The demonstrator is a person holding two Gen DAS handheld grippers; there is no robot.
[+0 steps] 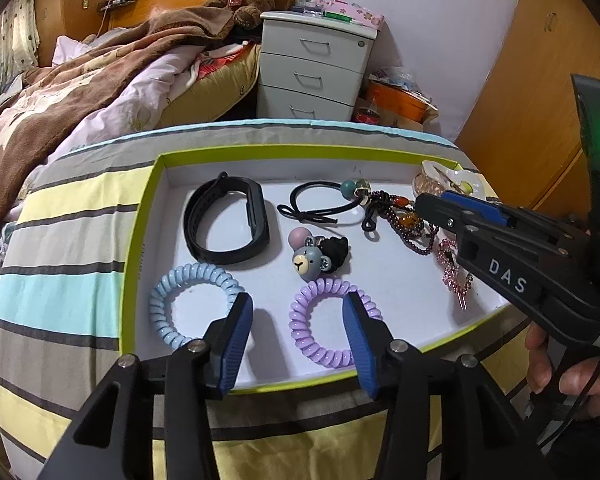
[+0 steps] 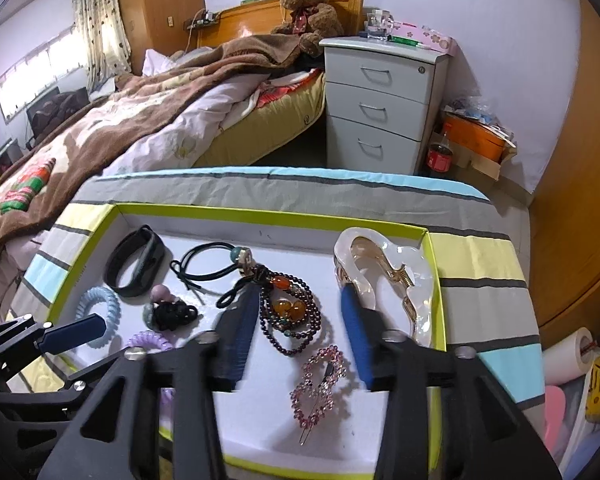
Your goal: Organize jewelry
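Observation:
A white tray with a lime rim [image 1: 140, 224] [image 2: 80, 256] holds the jewelry. In it lie a black wristband [image 1: 226, 220] [image 2: 134, 266], a black hair tie with beads [image 1: 320, 200], a bear hair tie [image 1: 318, 260], a blue coil tie [image 1: 192, 300] [image 2: 100, 304], a purple coil tie [image 1: 328, 322], a dark bead bracelet [image 2: 292, 312], a pink rhinestone clip [image 2: 320, 384] and a clear claw clip [image 2: 384, 280]. My left gripper [image 1: 298, 340] is open and empty, low over the purple coil. My right gripper [image 2: 300, 332] is open and empty over the bead bracelet; it also shows in the left wrist view [image 1: 460, 208].
The tray sits on a striped cushioned surface [image 1: 60, 280] [image 2: 480, 280]. Behind it are a bed with a brown blanket [image 2: 120, 120], a grey drawer unit [image 2: 380, 104], an orange tub [image 2: 476, 140] and wooden wardrobe doors [image 1: 540, 80].

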